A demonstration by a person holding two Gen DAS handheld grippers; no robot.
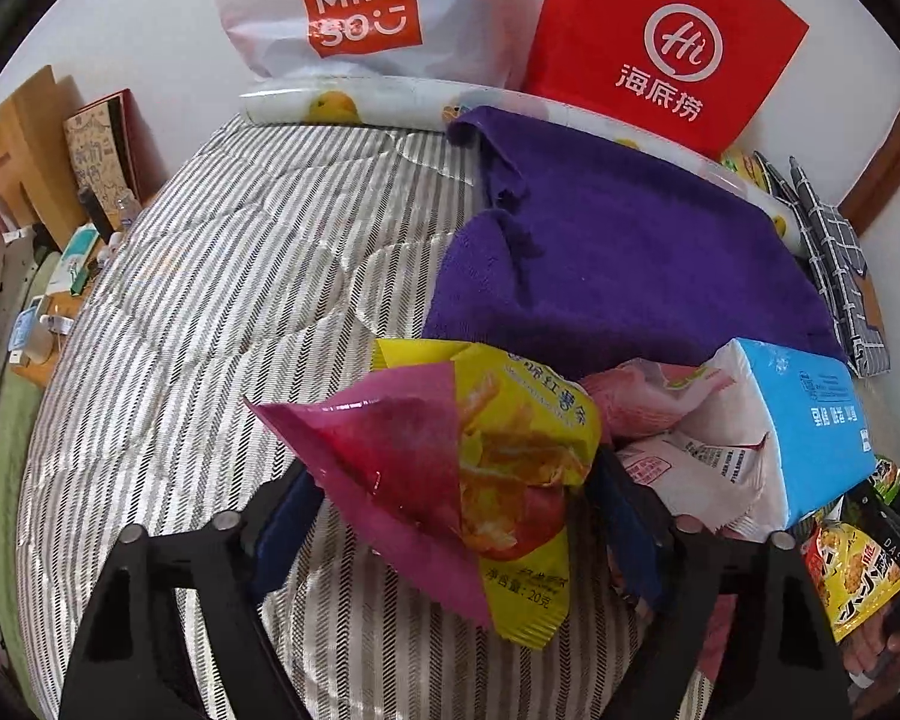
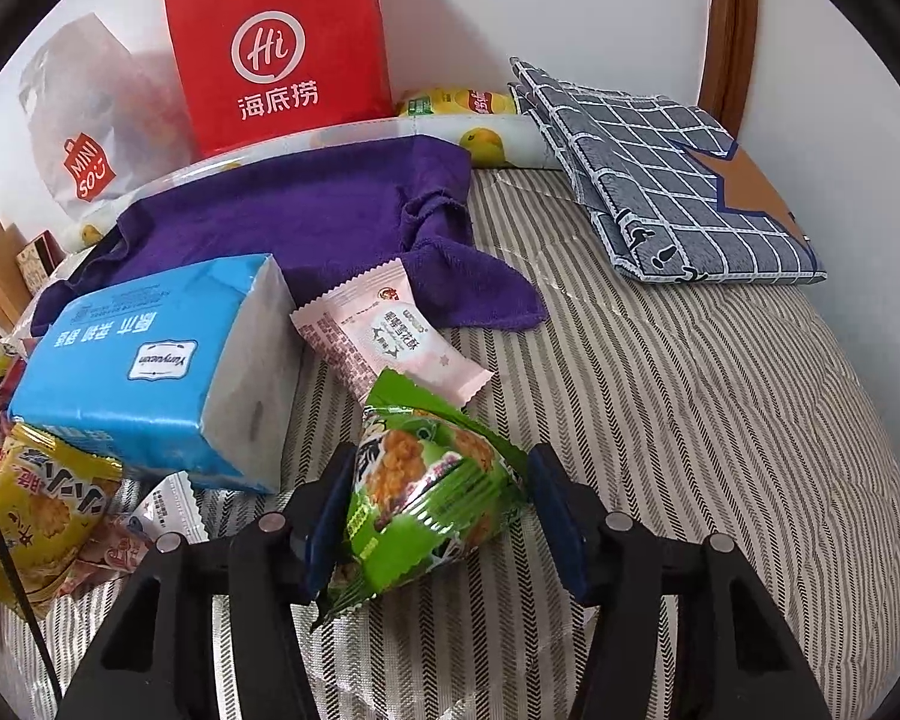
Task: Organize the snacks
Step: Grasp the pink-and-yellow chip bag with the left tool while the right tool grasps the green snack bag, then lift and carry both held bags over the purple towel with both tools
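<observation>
Green snack packet (image 2: pixel 435 480) between jaws

Both wrist cameras look steeply down along their fingers, close over the striped bed (image 1: pixel 222 312). Both views share the purple towel (image 1: pixel 630 264), red bag (image 2: pixel 276 48) and tissue pack (image 2: pixel 150 360) at the far side.

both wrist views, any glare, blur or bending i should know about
Left wrist view: sharp, glare streaks on the magenta packet and the MINISO bag; the striped quilt bulges from fisheye. Right wrist view: sharp, glints on the green packet, wooden frame bowed, dark corners.
</observation>
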